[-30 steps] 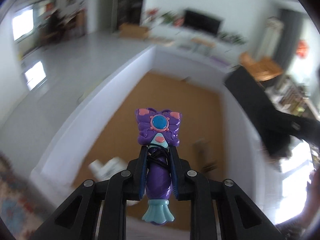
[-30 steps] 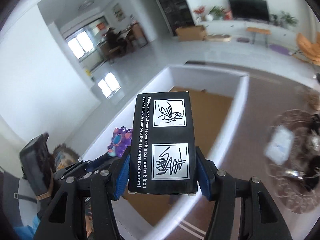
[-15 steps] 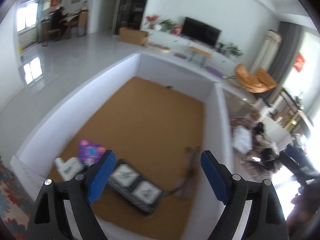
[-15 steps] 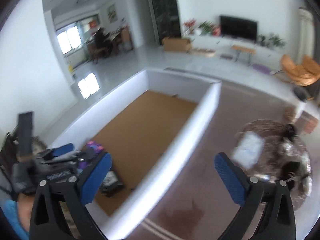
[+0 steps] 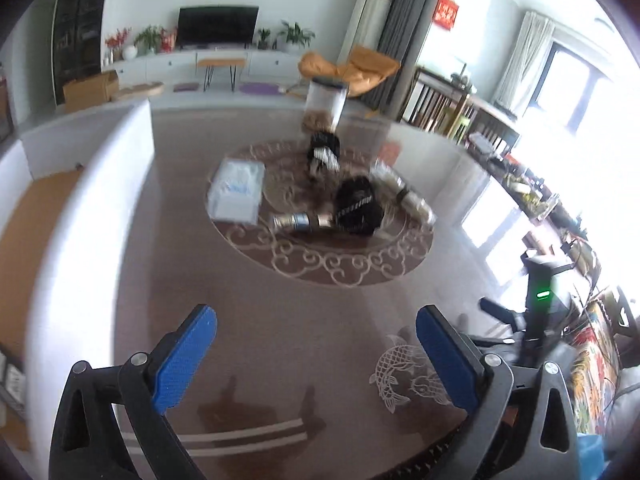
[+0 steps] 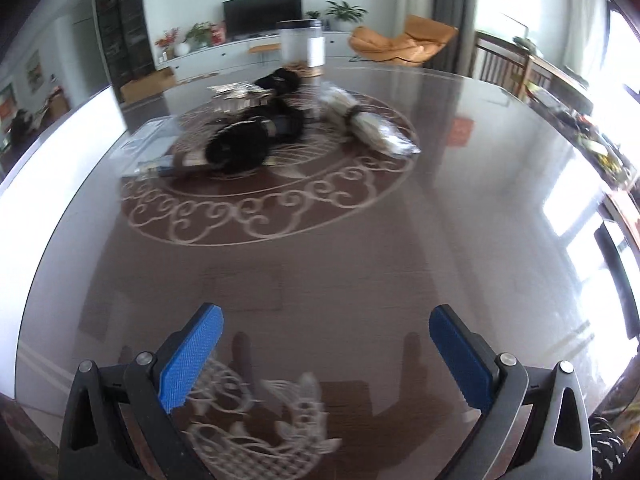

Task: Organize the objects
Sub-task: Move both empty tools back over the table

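Several items left: pile at 12 o'clock on table, well apart from both grippers
look: white packet, black fuzzy bundle, clear jar; blurred
bin: 9 o'clock, white-walled
left gripper: opening, wide, nothing between
right gripper: spread wide, empty
progress: judged partway, pile untouched

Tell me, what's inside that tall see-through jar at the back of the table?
The clear jar holds a brownish layer at the bottom; above that it looks empty. It's too blurry to tell what the brown stuff is.
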The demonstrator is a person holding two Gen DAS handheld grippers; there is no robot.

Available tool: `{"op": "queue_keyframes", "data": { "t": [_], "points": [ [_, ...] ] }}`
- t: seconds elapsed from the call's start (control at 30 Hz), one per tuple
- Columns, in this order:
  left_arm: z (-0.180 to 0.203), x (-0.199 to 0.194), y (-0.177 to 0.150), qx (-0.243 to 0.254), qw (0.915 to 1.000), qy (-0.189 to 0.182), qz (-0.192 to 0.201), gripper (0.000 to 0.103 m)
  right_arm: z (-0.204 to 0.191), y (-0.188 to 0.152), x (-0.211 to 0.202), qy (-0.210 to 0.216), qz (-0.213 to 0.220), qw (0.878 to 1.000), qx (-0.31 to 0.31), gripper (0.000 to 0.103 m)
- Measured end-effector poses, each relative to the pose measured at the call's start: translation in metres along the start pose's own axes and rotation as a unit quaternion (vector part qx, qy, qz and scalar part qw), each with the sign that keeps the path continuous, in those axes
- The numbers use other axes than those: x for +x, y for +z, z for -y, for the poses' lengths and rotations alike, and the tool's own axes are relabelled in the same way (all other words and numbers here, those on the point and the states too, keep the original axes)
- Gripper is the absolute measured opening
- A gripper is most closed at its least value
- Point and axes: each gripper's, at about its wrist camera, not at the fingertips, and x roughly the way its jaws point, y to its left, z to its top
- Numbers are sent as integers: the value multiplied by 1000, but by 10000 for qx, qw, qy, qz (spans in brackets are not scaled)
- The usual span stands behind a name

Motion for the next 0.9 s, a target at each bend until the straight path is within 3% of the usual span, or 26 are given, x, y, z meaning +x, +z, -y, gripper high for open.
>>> {"op": "queue_keyframes", "data": {
  "t": [0.13, 0.37, 0.53, 0.7, 0.9],
  "points": [
    [-6, 54, -7, -189, 9986, 336, -369, 102, 10, -7, -15, 12, 29, 9999, 165, 103],
    [-23, 89, -13, -148, 9953, 763, -578, 102, 3, -18, -8, -19, -68, 10000, -26, 103],
    [-34, 100, -8, -119, 9941, 939, -524, 102, 1, -19, -3, -60, -26, 9999, -107, 103],
    [-26, 103, -11, 220, 9903, 1250, -562, 102, 1, -19, -4, -65, -21, 9999, -108, 103],
    [-27, 100, -11, 234, 9902, 1256, -557, 103, 2, -15, -3, -24, -222, 9996, -193, 103]
  ]
}}
